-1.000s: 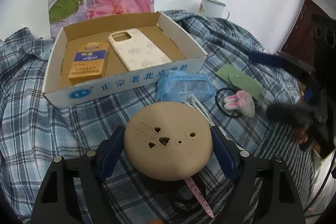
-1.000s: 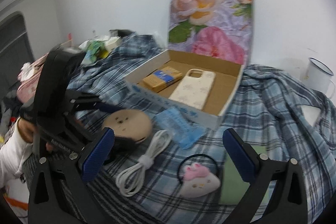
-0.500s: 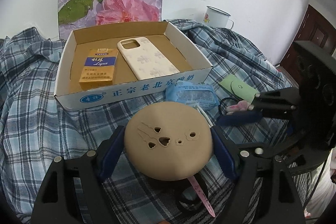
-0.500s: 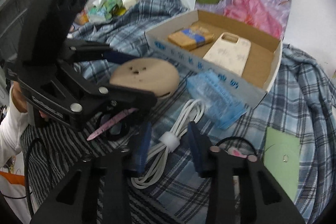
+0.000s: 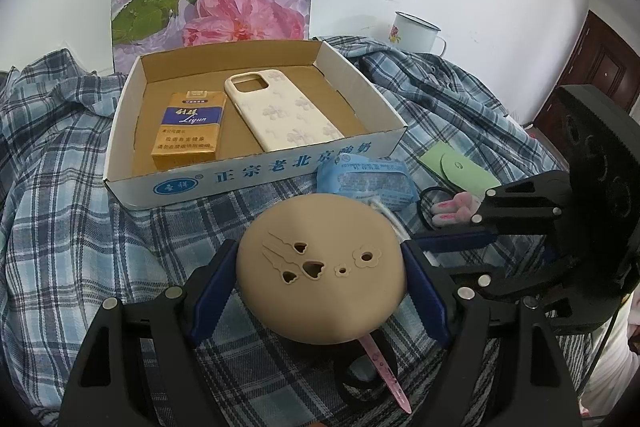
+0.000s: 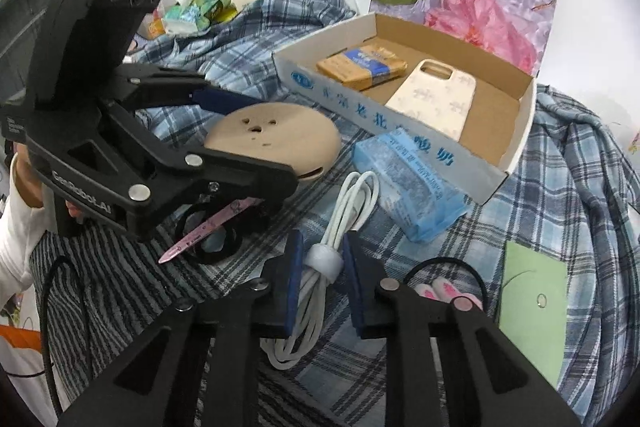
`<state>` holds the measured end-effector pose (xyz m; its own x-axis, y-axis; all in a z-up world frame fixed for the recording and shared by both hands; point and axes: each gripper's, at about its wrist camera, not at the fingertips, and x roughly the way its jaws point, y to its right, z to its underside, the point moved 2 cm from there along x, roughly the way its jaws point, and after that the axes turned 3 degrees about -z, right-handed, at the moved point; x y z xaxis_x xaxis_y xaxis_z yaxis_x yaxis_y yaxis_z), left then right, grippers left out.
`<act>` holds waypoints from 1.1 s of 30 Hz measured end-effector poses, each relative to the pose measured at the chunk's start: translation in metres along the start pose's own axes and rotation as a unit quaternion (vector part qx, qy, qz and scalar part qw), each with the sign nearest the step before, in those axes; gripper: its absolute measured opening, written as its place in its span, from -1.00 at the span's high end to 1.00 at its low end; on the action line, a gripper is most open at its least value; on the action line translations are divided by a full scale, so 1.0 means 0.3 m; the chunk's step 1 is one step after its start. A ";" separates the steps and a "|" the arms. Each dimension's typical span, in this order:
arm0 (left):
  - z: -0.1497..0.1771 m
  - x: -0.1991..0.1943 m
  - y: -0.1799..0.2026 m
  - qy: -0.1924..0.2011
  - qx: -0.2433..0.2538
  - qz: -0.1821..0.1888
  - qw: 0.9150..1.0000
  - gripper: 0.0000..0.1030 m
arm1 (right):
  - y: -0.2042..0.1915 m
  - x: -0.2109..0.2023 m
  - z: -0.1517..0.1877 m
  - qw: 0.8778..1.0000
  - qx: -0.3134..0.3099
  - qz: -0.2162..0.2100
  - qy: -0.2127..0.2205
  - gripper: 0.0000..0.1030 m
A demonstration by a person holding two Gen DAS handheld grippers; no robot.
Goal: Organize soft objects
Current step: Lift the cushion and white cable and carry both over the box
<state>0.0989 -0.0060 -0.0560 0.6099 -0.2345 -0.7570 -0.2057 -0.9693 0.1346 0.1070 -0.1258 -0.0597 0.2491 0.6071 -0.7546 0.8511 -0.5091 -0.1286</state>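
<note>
Blue checked cloth (image 6: 568, 163) covers the bed, where the left gripper (image 5: 320, 279) still hugs the round tan disc (image 5: 320, 267), while the right gripper (image 6: 320, 267), wide apart a second ago, is closing around the white cable (image 6: 324, 259) between its pads.

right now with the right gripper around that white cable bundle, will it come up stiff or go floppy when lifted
Probably floppy at both ends: the white cable is loose loops bound only by one strap in the middle. The right gripper is closing at that strap, so the coil should stay bunched, with the loops sagging either side. It looks light; a trailing loop could brush the blue tissue pack beside it.
</note>
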 end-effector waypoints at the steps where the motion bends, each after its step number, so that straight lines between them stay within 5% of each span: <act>1: 0.000 -0.001 -0.003 0.001 -0.001 0.000 1.000 -0.59 | 0.002 -0.010 0.000 1.000 0.001 0.000 0.006 0.63; 17: -0.043 -0.115 -0.020 0.079 -0.004 -0.012 0.997 -0.58 | 0.010 -0.204 -0.036 0.987 0.000 0.070 0.147 0.63; 33: -0.166 -0.379 0.039 0.202 0.024 -0.037 0.978 -0.58 | -0.068 -0.477 -0.168 0.955 -0.036 0.117 0.271 0.63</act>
<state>0.0654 0.0058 0.0634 0.8755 -0.1835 -0.4470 -0.1797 -0.9824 0.0511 0.0772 -0.1715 0.0833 0.6226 0.7184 -0.3103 0.7673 -0.6383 0.0617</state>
